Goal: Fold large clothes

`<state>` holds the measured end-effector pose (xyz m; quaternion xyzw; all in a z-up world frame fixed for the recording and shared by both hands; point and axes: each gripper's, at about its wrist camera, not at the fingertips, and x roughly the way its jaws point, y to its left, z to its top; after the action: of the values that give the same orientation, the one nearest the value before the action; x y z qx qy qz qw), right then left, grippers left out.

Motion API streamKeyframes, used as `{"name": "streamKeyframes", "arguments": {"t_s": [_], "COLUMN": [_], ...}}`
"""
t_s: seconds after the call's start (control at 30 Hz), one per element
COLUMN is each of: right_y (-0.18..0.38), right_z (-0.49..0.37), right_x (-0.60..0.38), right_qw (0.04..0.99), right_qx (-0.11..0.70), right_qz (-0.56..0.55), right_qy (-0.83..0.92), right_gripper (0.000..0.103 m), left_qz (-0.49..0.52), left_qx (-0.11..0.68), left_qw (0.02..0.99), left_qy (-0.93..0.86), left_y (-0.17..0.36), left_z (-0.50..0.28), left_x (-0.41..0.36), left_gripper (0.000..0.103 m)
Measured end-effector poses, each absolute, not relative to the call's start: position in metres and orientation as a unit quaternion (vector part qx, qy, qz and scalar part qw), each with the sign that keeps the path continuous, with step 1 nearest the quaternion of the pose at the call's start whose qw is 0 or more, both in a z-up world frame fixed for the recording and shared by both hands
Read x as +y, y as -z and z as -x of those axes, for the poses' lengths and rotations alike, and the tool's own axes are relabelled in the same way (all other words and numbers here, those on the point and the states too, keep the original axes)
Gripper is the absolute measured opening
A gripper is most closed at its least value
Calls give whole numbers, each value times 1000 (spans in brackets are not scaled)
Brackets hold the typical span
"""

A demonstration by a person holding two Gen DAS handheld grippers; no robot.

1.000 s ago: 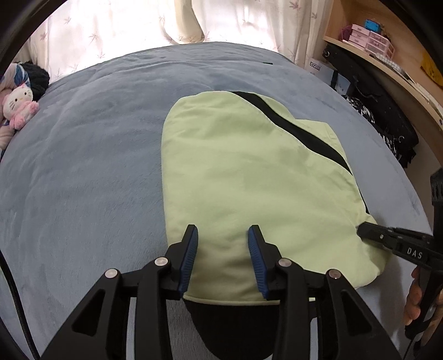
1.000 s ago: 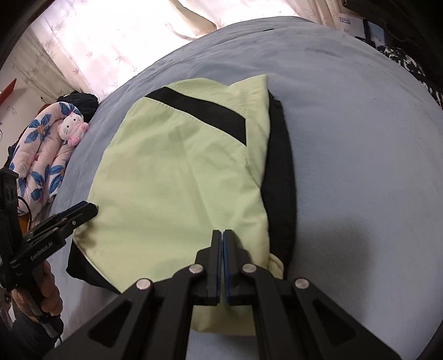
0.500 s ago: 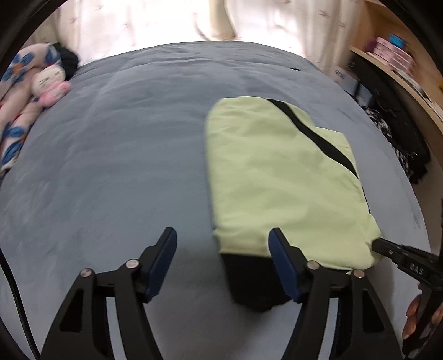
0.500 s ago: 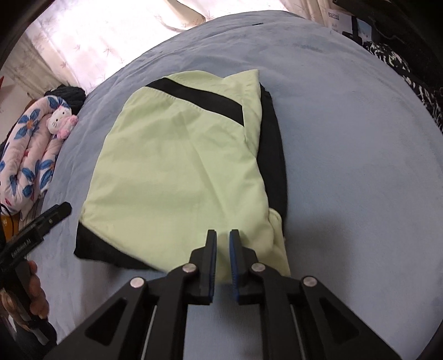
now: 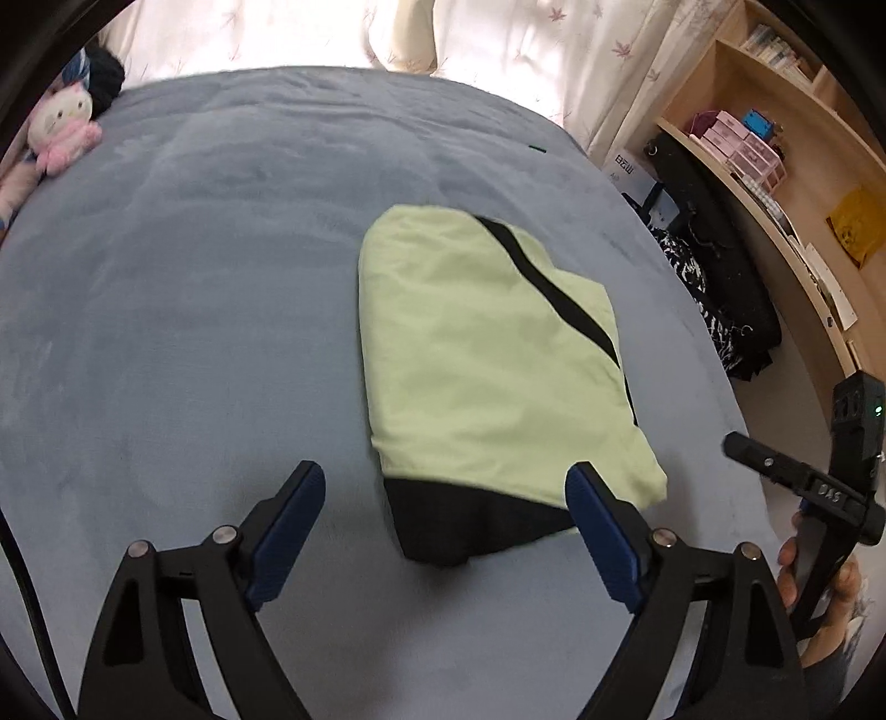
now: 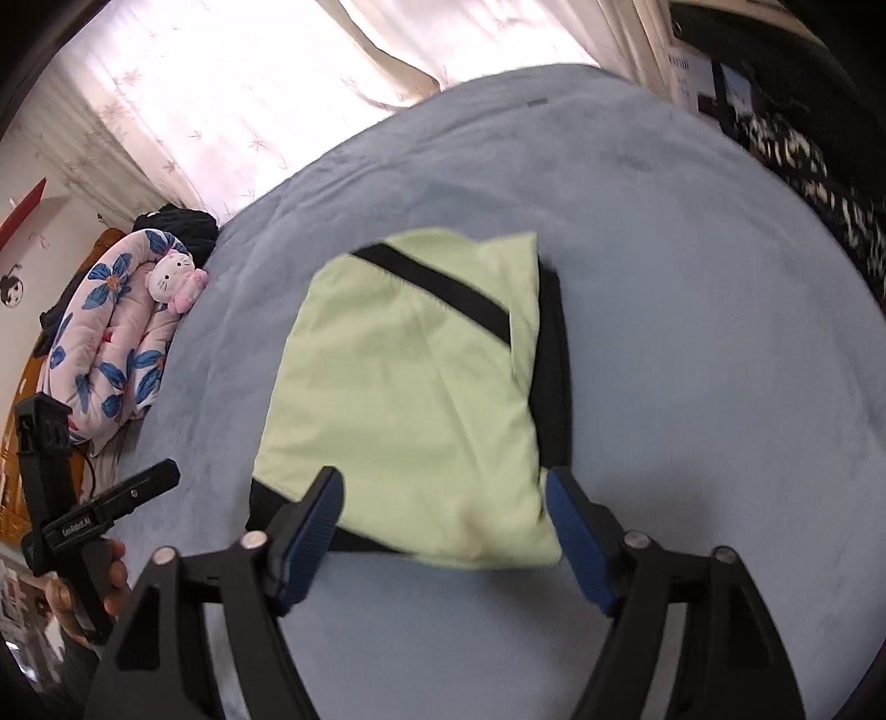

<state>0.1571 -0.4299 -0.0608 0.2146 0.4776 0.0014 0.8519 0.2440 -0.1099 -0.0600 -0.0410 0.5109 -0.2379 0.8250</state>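
Observation:
A light-green garment (image 5: 476, 354) with a black stripe and black lining lies folded on the blue-grey bed (image 5: 194, 310). My left gripper (image 5: 446, 482) hovers above its near black edge. Its jaws are opening wide and nothing sits between the blue pads (image 5: 288, 515). In the right wrist view the same garment (image 6: 410, 387) lies below my right gripper (image 6: 446, 482), whose jaws are also opening with no cloth pinched. The right gripper (image 5: 742, 446) shows at the right edge of the left view, held by a hand. At the left of the right view is the left gripper (image 6: 160, 476).
A pink plush toy (image 6: 171, 277) and a rolled floral quilt (image 6: 99, 354) lie at the bed's far left corner. Curtains (image 5: 332, 33) hang behind the bed. Wooden shelves (image 5: 775, 166) and a black bag (image 5: 714, 243) stand by the bed's right side.
Both grippers have let go of the garment's near edge, spread wide and lifted back from it. The right one was shut a second ago. The garment stays folded on the bed.

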Motion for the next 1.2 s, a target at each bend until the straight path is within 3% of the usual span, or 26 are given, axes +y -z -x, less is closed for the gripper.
{"name": "streamKeyframes", "arguments": {"t_s": [0.03, 0.1, 0.6, 0.77, 0.97, 1.07, 1.1, 1.13, 1.2], "right_y": [59, 61, 183, 200, 205, 204, 202, 200, 195], "right_z": [-160, -169, -229, -241, -270, -276, -274, -274, -272], "right_x": [-431, -434, -480, -481, -453, -438, -436, -436, -441], "right_qw": [857, 864, 789, 792, 807, 820, 823, 824, 824], "right_qx": [473, 465, 548, 525, 519, 525, 524, 523, 519], "right_qz": [-206, -192, -271, -294, -243, -193, -184, -185, -200], "right_qy": [-1, -11, -62, -101, -144, -125, -120, -117, -107], "right_gripper": [91, 94, 94, 94, 93, 81, 69, 51, 29], "left_qz": [35, 30, 162, 181, 141, 121, 116, 109, 86], "left_qx": [508, 511, 596, 590, 582, 582, 580, 581, 580], "left_qw": [827, 822, 723, 708, 713, 721, 727, 733, 745], "left_qy": [239, 250, 309, 344, 366, 356, 347, 336, 318], "left_y": [60, 66, 191, 207, 209, 208, 206, 204, 194], "left_z": [-249, -261, -339, -343, -344, -347, -348, -350, -346], "left_x": [-112, -117, -121, -135, -165, -174, -174, -176, -181], "left_gripper": [90, 90, 90, 90, 93, 93, 90, 80, 64]}}
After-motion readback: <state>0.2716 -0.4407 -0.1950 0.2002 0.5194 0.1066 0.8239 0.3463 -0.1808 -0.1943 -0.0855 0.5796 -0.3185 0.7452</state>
